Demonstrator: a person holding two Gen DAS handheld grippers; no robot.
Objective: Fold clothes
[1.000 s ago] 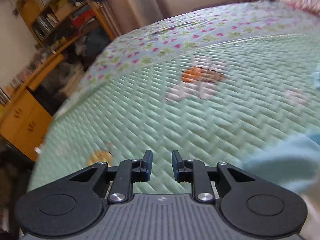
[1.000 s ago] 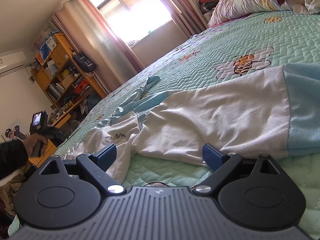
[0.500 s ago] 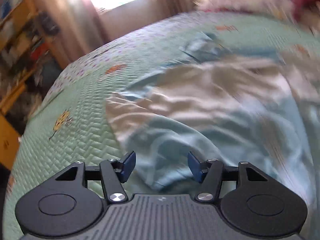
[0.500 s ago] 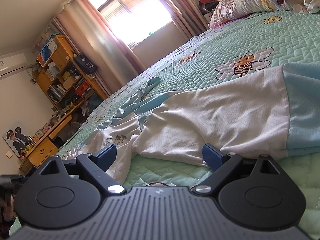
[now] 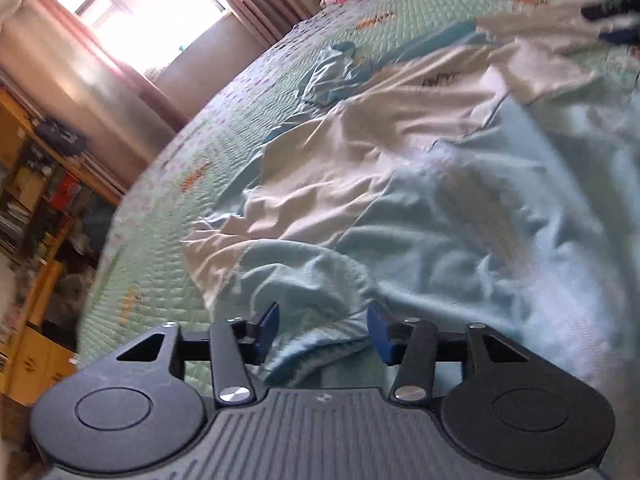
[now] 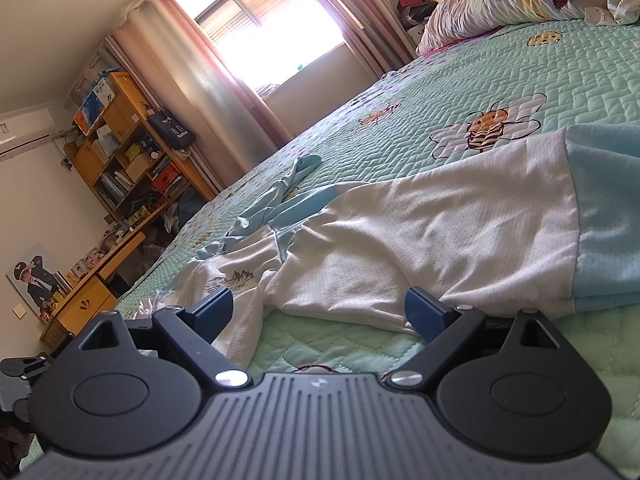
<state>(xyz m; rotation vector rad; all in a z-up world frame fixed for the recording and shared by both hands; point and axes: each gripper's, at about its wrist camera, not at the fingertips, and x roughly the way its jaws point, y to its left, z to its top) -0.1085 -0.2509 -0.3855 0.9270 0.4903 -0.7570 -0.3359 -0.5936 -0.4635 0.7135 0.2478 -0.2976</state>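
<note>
White and pale-blue garment (image 6: 460, 232) rumpled across a mint quilted bedspread (image 6: 560, 76), both grippers spread.

The bedspread is zigzag-stitched with bee-and-flower patches. On it the garment lies creased: fine-dotted mesh white panels, soft blue trim. The left gripper (image 5: 322, 330) has its blue pads apart around a bunched blue fold; the right gripper (image 6: 320, 312) gapes wide at the white hem, clasping nothing.

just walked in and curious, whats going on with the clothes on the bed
A person is starting to fold a white and light blue garment that lies crumpled on the green quilted bed. The left tool is open around a blue fold at one edge. The right tool is open, low beside the white part, gripping nothing.
</note>
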